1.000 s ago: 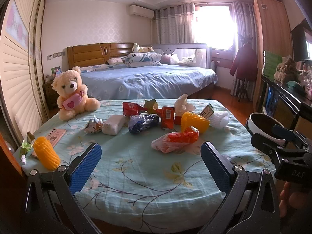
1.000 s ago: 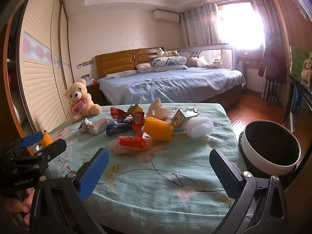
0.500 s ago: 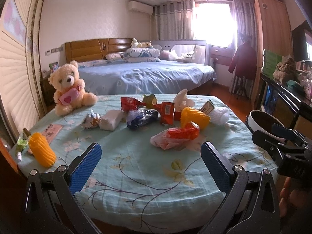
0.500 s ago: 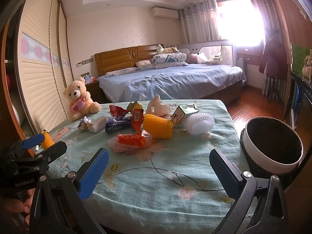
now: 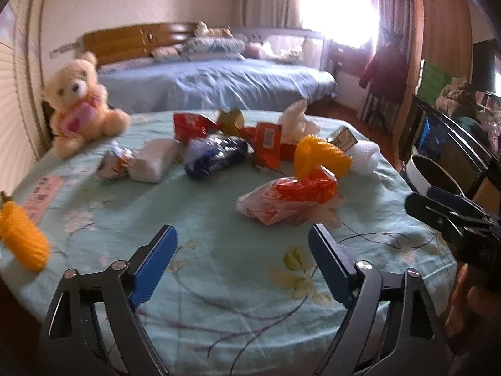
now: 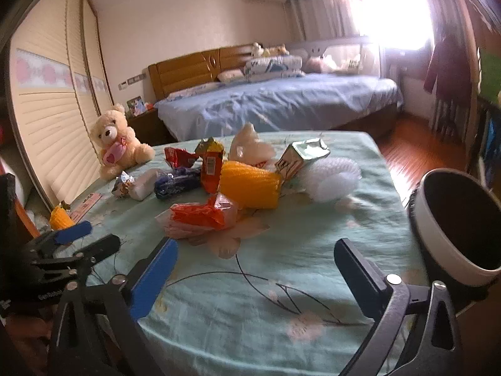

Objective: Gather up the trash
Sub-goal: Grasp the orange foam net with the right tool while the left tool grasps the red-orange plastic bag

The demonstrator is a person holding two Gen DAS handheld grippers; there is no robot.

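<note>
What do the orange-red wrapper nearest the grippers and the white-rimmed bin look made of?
Orange-red wrapper: thin crinkly plastic film, judging by its glossy creases and clear end. White-rimmed bin: probably smooth moulded plastic with a dark interior; the blur leaves this uncertain.

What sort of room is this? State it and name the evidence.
A home bedroom, most likely: a made bed with a wooden headboard, curtains at a bright window, and a teddy bear on the cloth-covered table.
</note>
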